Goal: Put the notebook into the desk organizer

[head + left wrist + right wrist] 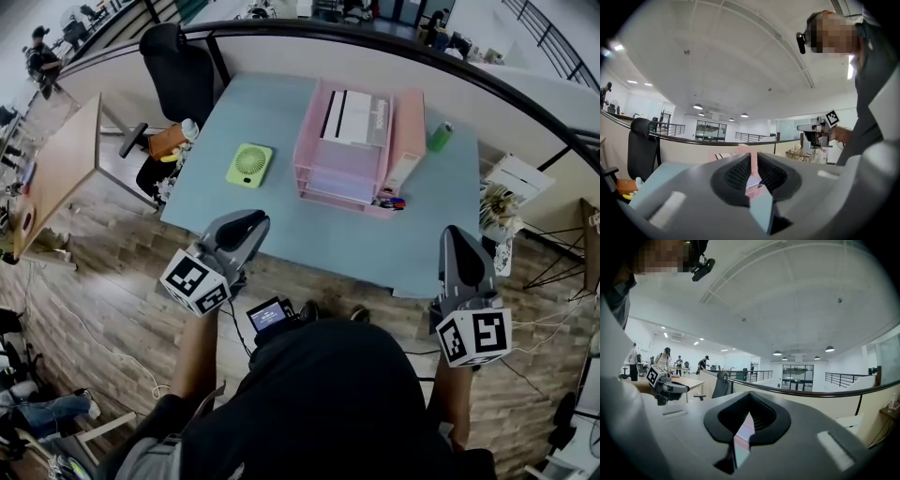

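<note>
Pink desk organizer (339, 178) at 12 o'clock on table (272, 112); notebook (354, 117) lies flat in its top tray, so task looks done. Your left claw (253, 223) at 7 o'clock: jaws slightly apart, empty. Your right claw (458, 236) at 5 o'clock: jaws together, empty. Both hang off table's near edge. Risk: reaching in again could shove light organizer or knock green fan (249, 164) at 10 o'clock.

— What does your right-hand camera give you?
— My right gripper (749, 399) has its jaws together at the tips, gripping nothing. Through the slit below them I see a sliver of pink desk organizer (746, 425).
— And to the side?
— Far left of the tongs, the left gripper (670, 389); beyond it, a black chair (721, 383).
</note>
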The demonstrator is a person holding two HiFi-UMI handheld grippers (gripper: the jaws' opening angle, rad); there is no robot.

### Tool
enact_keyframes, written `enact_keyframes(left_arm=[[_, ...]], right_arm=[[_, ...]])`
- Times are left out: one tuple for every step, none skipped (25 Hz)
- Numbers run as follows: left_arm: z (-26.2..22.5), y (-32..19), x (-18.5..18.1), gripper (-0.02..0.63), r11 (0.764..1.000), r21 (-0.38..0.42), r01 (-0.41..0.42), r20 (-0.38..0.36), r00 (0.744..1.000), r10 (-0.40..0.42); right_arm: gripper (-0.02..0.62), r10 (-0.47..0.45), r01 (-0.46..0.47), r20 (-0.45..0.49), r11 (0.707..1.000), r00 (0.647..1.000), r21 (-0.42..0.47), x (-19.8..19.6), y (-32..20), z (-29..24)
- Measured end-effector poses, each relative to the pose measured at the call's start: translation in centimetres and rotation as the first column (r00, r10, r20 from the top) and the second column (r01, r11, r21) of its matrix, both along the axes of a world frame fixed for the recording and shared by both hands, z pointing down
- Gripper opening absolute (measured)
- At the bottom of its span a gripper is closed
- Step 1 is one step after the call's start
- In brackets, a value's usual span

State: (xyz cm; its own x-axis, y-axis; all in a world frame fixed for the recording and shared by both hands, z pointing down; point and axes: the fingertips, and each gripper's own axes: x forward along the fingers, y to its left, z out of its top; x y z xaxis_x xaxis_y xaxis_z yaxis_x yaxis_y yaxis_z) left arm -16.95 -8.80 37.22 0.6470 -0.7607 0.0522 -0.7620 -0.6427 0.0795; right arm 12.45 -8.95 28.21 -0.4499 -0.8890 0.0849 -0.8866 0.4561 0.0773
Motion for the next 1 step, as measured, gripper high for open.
enact_keyframes(left_arm=[[0.10,0.06,0.18,0.101,1.000,-0.003,-0.005,0.001,1.000,0.005]], right_arm=[[0.003,0.002,-0.002,0.000,1.000,1.000,-0.001,0.07,0.03,0.04]])
